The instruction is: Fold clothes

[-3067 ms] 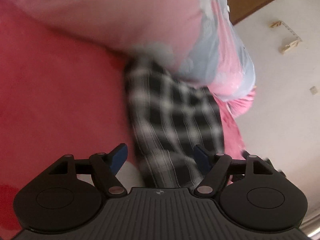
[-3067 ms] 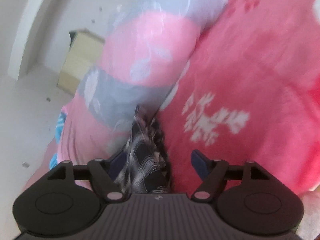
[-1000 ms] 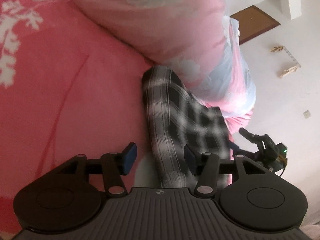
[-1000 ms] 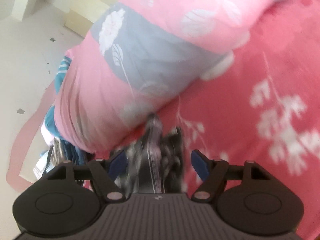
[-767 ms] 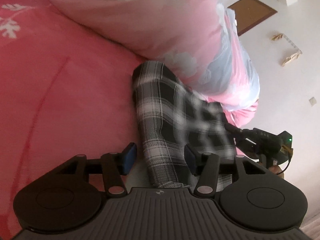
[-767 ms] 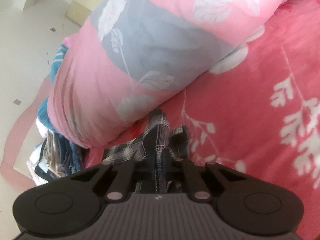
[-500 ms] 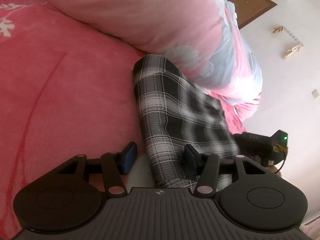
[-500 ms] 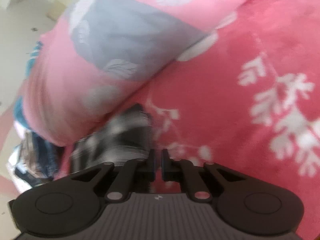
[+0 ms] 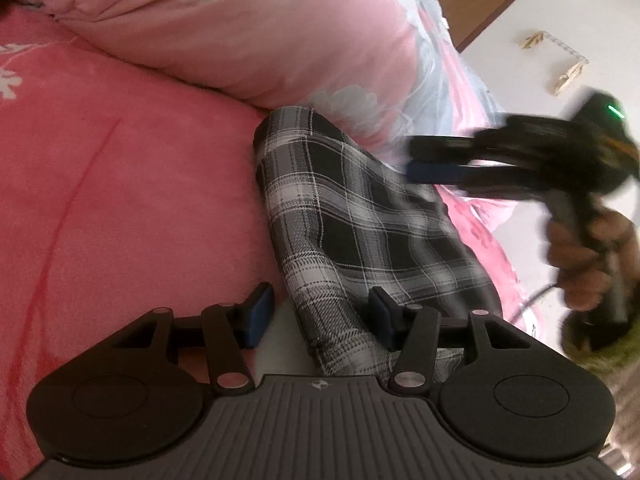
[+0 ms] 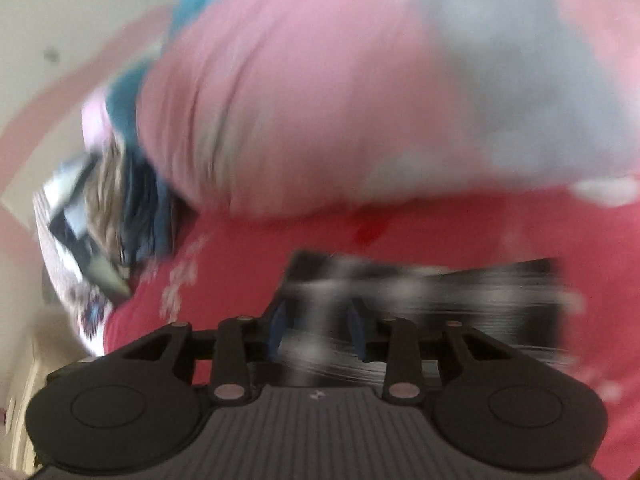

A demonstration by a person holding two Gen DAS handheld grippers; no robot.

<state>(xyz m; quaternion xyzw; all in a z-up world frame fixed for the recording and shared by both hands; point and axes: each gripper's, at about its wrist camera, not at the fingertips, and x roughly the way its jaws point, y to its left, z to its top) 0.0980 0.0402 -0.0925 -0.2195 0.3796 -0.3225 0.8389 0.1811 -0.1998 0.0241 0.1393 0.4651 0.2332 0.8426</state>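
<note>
the left hand-held gripper sits low over the near end of the plaid garment, its blue pads parted about halfway. the cloth runs up between them, close against the right pad and clear of the left, so it reads as released rather than clenched. probably it waits there to steady that end. the garment lies in a long folded strip on the red bedspread, its far end tucked right against the pink floral duvet that is bunched along the far side of it.

the right hand-held gripper hangs above the garment's right edge, carried by a hand in a blurred sweep. its jaws are opening; in its own view blurred plaid shows between the pads, though whether they press on it cannot be told. my guess is it has let go and is repositioning for another fold.

a heap of other clothes lies left of the duvet, at the bed's edge, likely waiting its turn.
</note>
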